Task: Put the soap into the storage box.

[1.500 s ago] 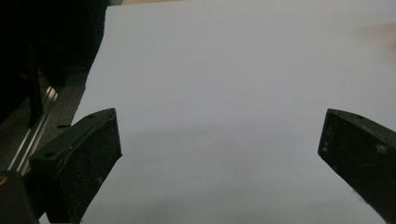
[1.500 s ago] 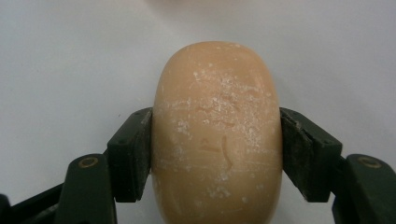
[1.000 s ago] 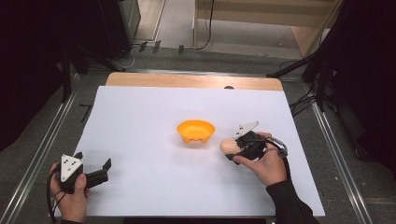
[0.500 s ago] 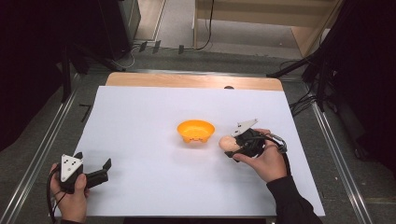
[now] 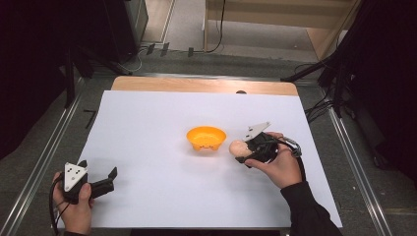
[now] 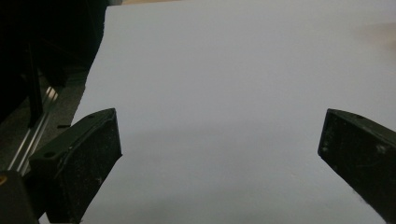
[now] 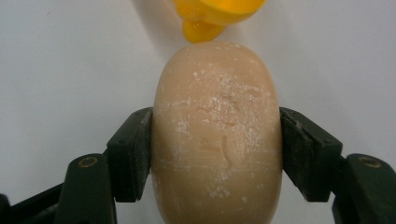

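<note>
the right gripper (image 5: 244,153) is clamped on a pale beige oval bar of soap (image 5: 238,147), both pads pressing its sides, just beside the small orange plastic dish (image 5: 206,137) on the white table sheet (image 5: 162,113). the left gripper (image 5: 101,178) rests near the front left corner, jaws wide apart with nothing between them.

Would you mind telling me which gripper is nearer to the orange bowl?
Right. The right gripper sits just beside the orange bowl, holding a soap bar; the left gripper rests far off at the table's near left corner.
</note>
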The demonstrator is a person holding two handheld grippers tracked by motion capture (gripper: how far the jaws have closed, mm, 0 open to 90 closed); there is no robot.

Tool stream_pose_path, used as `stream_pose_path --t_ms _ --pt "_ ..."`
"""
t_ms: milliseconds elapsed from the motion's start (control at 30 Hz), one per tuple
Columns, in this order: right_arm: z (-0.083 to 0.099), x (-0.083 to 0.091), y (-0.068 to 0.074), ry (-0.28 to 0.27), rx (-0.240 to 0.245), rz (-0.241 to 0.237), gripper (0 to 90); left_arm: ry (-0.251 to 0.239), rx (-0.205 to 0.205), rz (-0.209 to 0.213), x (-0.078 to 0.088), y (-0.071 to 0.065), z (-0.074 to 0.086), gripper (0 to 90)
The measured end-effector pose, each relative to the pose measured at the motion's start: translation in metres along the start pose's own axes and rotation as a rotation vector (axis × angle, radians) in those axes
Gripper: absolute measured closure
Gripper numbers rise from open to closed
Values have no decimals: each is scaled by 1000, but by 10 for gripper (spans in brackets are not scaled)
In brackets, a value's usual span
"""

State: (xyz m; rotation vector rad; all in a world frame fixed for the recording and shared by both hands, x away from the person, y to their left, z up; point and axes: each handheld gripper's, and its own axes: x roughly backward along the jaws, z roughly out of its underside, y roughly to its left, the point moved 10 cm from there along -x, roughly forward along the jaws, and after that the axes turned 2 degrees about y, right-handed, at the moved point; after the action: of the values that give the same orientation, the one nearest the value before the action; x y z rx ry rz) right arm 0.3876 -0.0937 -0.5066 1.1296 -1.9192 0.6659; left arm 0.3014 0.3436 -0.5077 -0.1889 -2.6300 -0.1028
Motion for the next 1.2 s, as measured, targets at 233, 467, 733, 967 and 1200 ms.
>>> stream_pose_path --t_ms 233,467,733,967,1200 --pt "-4 -1 -2 2 12 -3 333 2 8 2 -1 0 0 0" --pt "-12 0 -4 5 50 -8 333 55 16 -28 -6 3 3 0" --pt "-27 1 -3 21 100 -5 333 48 14 -20 -5 2 3 1" --pt "-34 4 -6 14 117 -12 333 52 3 -19 -5 1 3 3" --pt "-42 11 -10 -3 131 -8 333 48 -4 -24 -5 1 3 12"
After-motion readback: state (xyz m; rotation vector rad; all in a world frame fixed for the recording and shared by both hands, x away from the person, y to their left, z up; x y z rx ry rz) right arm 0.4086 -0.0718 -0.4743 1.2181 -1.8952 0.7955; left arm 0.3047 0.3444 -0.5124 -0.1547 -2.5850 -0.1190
